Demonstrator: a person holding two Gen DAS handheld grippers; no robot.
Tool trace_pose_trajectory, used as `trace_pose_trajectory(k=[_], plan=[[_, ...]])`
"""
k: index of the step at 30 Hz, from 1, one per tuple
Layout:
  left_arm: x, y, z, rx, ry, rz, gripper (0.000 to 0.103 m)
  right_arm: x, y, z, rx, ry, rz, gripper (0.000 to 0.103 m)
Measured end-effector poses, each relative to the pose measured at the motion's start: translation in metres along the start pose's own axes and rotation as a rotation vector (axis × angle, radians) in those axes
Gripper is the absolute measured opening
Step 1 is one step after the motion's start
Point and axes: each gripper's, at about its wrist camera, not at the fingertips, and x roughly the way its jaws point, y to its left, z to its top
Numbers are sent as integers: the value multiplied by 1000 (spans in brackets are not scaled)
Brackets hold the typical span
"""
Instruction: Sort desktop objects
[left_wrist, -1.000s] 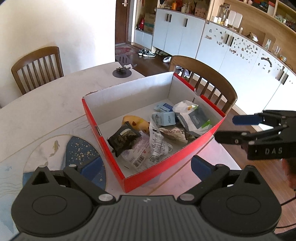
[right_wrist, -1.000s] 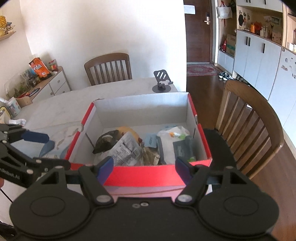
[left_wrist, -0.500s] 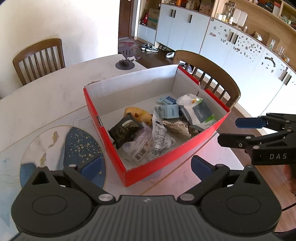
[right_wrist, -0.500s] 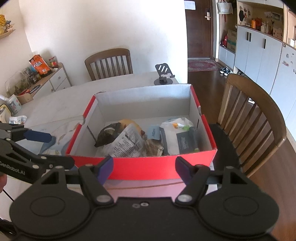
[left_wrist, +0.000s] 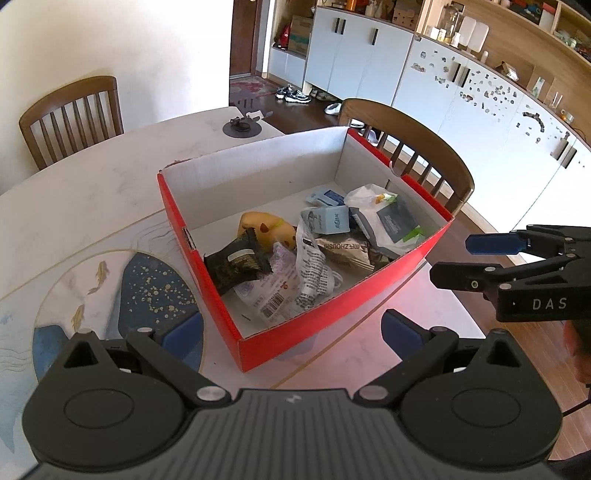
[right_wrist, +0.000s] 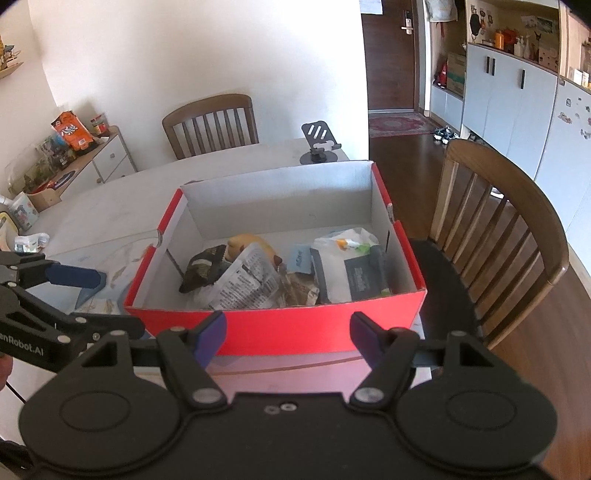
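Red cardboard box (left_wrist: 332, 321), open-topped, on the table near its edge, just ahead of both grippers. Inside, crowded toward the near half: a crumpled dark packet (left_wrist: 236, 264), a yellow soft toy (left_wrist: 264, 229) behind it, a clear wrapper with a barcode label (left_wrist: 273, 299), a printed white sachet (left_wrist: 314, 266), a small pale-blue carton (left_wrist: 328, 219), a brown foil packet (left_wrist: 347, 247) and a white pouch with a dark label (left_wrist: 388, 218). These look light; the films and foils would likely crumple and slip under the pads, so a pinch on a folded edge or a raised corner seems best. The carton is stiffer and could be taken across its flat sides; the toy would give when squeezed. Pieces overlap, so lifting one may drag its neighbour.

Left gripper (left_wrist: 291, 334) and right gripper (right_wrist: 288, 332): jaws spread, nothing between them, both short of the box's near wall.

Table (left_wrist: 92, 192): pale, smooth top, with a round blue-and-white mat (left_wrist: 147, 291) touching or just beside the box and a black phone stand (right_wrist: 319, 142) at the far end. Wooden chairs (right_wrist: 509, 229) stand around it; white cabinets (left_wrist: 461, 103) line the wall beyond.
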Motion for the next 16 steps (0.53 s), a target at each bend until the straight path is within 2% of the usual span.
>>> trace_pose_trajectory(k=[16], plan=[[-5, -1, -3, 9, -5, 22, 102, -2, 0, 0, 6, -1, 0, 74]])
